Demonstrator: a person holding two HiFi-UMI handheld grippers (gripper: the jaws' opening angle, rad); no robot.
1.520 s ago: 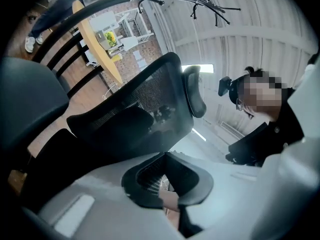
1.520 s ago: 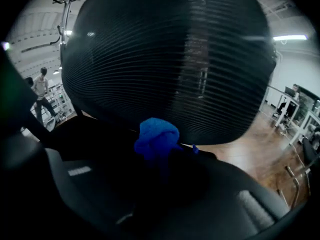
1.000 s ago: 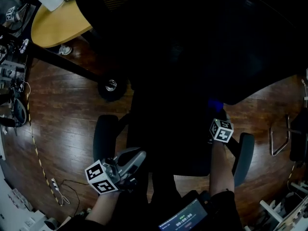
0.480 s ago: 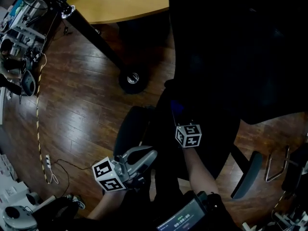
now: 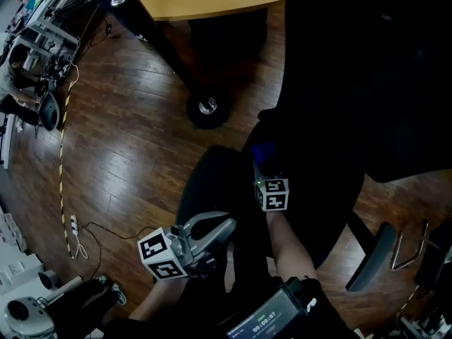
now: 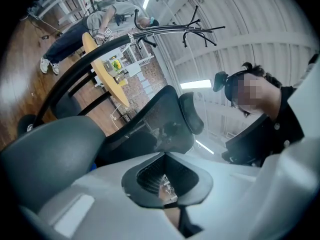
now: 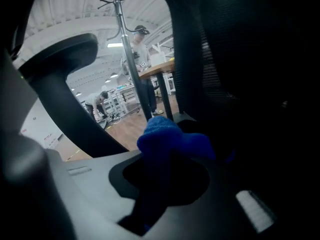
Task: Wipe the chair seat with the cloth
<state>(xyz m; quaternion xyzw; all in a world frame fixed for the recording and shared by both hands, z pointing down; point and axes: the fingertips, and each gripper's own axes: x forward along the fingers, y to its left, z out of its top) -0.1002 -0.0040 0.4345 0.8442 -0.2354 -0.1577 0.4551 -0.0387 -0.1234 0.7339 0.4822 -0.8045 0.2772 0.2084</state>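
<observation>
Striped cable [image 5: 61,162] on wooden floor [image 5: 134,133]

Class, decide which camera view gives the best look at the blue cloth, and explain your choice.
The right gripper view: the blue cloth fills the middle, bunched and clamped in the right gripper. The head view shows only a small blue patch against the dark chair. The left gripper view gives no clear sight of it.

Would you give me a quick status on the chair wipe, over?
Right gripper shut on blue cloth, down at chair seat; contact too dark to confirm. Left gripper shut, empty. Nothing seen blocking.
</observation>
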